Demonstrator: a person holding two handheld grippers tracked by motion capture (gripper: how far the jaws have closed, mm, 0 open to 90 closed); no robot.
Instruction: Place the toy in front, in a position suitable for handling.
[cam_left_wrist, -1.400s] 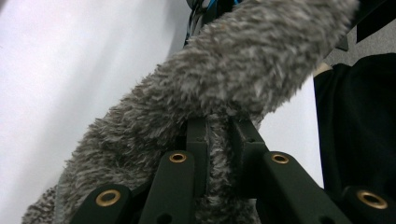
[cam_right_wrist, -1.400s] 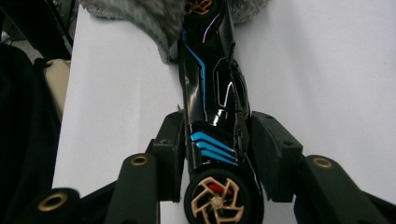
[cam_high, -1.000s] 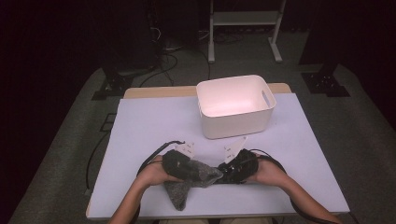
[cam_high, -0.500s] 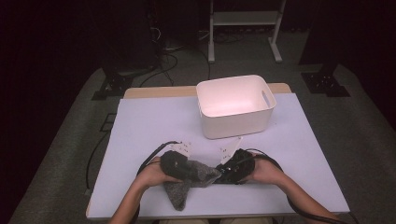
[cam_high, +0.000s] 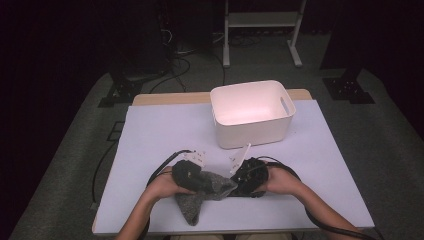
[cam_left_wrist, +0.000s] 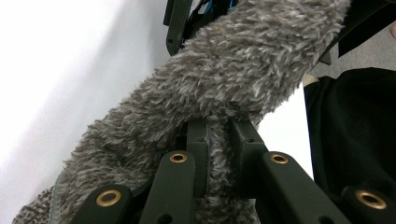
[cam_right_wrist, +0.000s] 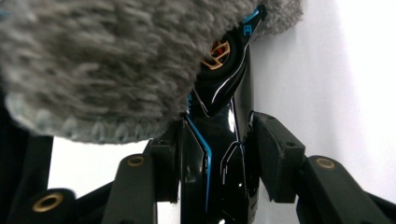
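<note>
Meeting near the table's front edge, left gripper (cam_high: 197, 177) pinches grey sock (cam_high: 207, 187); right gripper (cam_high: 240, 181) clamps black toy (cam_right_wrist: 219, 135).

Black hand-held gripper (cam_left_wrist: 219, 140) jaws; brass-ringed screw holes; trailing black cables

Tips of the left tool (cam_left_wrist: 217, 140) are buried in the grey fuzzy sock (cam_left_wrist: 233, 74). In the right gripper view, the glossy black object (cam_right_wrist: 219, 140) is half covered by the sock, blurred up close and cut off at the bottom edge. In the high view, both tools' jaws are masked by hands and sock.
</note>
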